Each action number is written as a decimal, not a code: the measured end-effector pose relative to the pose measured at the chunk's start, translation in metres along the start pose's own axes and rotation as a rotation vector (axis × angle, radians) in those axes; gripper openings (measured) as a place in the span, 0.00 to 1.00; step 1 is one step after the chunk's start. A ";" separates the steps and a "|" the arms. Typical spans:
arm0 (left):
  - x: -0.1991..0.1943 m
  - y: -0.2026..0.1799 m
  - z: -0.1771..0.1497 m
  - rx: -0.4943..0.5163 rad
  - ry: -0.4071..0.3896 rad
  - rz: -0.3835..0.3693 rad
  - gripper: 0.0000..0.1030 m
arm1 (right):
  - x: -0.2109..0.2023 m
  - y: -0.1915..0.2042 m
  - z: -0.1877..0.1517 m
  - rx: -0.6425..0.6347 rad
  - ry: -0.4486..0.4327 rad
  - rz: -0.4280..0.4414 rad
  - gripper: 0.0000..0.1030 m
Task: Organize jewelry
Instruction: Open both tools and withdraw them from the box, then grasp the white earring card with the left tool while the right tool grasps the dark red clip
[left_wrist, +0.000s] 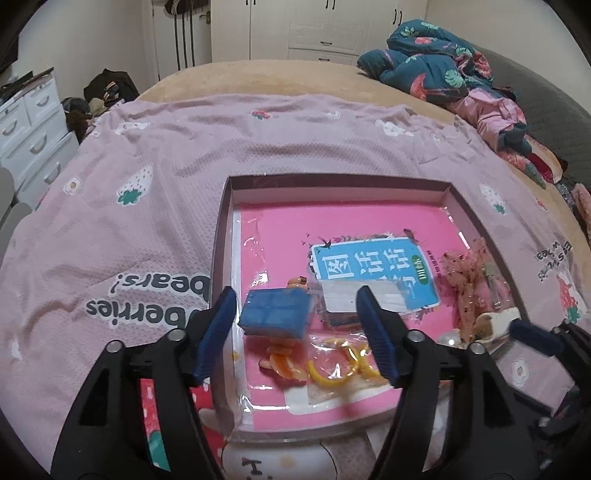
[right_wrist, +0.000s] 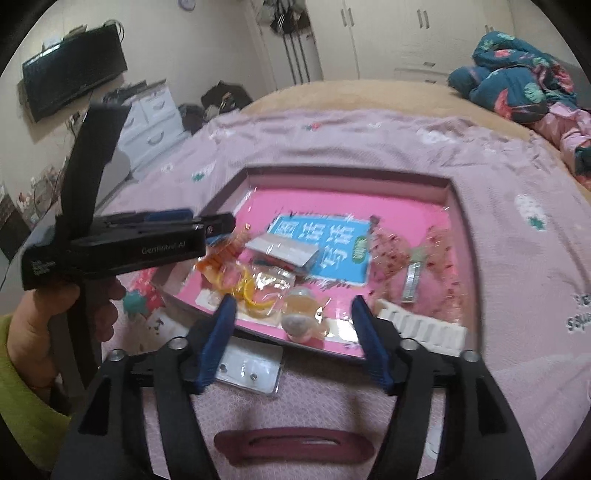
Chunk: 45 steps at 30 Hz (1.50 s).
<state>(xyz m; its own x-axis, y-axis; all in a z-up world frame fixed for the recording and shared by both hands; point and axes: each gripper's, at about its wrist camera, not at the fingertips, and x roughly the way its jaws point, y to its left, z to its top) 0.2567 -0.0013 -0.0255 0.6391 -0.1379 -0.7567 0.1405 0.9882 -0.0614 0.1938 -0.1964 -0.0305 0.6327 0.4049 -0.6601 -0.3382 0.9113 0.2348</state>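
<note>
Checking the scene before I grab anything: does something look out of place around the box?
Yes: a small earring card lies on the pink bedspread just outside the box, while the other jewelry lies inside. Both grippers are open and empty.

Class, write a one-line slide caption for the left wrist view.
Open left gripper hovers over a shallow box on a pink bedspread, above a blue pouch and bagged yellow hoops.

We read "berries" and "bears!" upside down on the pink blanket, left of the shallow box. Inside that box, a blue label carries large white Chinese characters (inverted, which we cannot make out). The left gripper body bears pale lettering, blurred.
</note>
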 end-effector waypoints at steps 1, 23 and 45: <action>-0.006 0.000 0.000 -0.003 -0.012 -0.004 0.63 | -0.010 -0.001 0.001 0.004 -0.027 -0.009 0.76; -0.129 0.010 -0.019 -0.065 -0.237 -0.002 0.91 | -0.108 0.008 -0.009 -0.001 -0.174 -0.013 0.93; -0.129 0.018 -0.075 -0.045 -0.161 0.061 0.91 | -0.082 0.017 -0.069 0.098 0.007 -0.026 0.93</action>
<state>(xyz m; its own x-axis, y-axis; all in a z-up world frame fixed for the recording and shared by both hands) 0.1197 0.0397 0.0222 0.7584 -0.0832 -0.6464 0.0665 0.9965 -0.0503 0.0885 -0.2193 -0.0218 0.6352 0.3806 -0.6720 -0.2513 0.9247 0.2861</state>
